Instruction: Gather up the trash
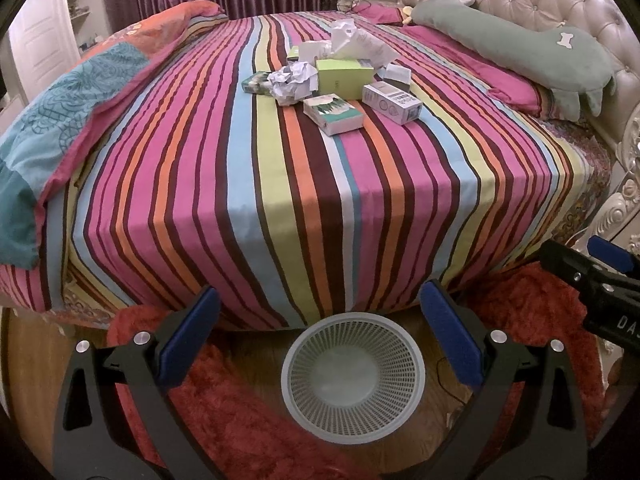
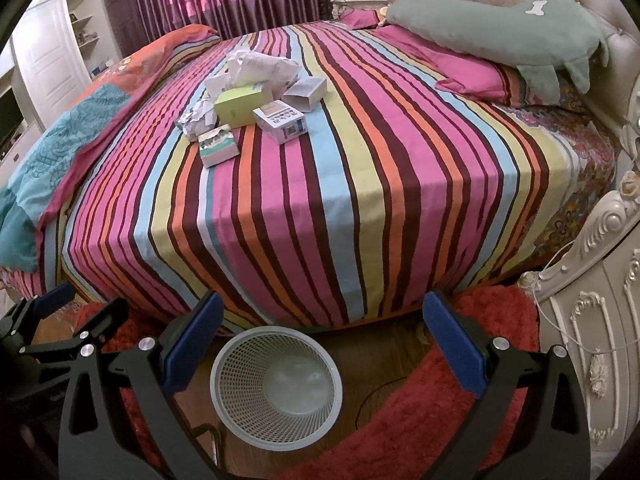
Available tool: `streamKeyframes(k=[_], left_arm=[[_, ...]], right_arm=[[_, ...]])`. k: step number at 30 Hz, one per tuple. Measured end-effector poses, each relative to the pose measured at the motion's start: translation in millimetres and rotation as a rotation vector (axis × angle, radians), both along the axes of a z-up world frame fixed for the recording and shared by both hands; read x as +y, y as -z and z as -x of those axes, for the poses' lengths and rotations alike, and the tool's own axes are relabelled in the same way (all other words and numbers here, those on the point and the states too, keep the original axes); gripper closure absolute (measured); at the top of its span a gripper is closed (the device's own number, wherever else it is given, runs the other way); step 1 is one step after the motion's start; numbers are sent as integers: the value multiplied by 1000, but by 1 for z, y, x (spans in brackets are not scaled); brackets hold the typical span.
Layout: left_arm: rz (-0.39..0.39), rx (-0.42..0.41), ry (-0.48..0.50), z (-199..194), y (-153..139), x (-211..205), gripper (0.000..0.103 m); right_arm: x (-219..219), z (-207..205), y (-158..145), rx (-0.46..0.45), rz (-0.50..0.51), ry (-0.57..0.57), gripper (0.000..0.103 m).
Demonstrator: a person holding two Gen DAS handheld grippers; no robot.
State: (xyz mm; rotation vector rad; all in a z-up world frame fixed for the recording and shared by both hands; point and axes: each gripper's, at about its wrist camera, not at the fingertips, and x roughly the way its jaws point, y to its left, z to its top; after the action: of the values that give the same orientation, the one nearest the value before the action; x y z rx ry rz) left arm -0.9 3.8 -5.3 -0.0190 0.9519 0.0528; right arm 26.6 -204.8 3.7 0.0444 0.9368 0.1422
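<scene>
Left wrist view shows the job not yet started: the basket (image 1: 353, 374) on the floor at the foot edge of the bed (image 1: 280, 208) holds nothing, and all the trash sits in one heap toward the middle of the bed, well apart from both tools. The heap includes a crumpled paper ball (image 1: 292, 82), a green box (image 1: 344, 78), a flat packet (image 1: 333, 114) nearest the foot edge, a white carton (image 1: 392, 102), another small packet (image 1: 256, 82) on the far left of the pile, and loose crumpled sheets (image 1: 356, 42) on top. The left gripper (image 1: 320, 344) hangs above the basket with its fingers (image 1: 188, 340) spread wide and holding nothing; the right gripper (image 2: 322, 346) is likewise released and bare, also over the basket (image 2: 276, 386). By my reading every piece is left to collect, and the packet (image 2: 218, 146) closest to the foot edge looks the easiest first pick.
</scene>
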Motion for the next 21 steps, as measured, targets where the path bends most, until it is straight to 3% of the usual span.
streamKeyframes(k=[21], left_arm=[[-2, -9, 7, 1, -1, -3, 6]], right_arm=[[2, 2, -1, -8, 8, -6, 7]])
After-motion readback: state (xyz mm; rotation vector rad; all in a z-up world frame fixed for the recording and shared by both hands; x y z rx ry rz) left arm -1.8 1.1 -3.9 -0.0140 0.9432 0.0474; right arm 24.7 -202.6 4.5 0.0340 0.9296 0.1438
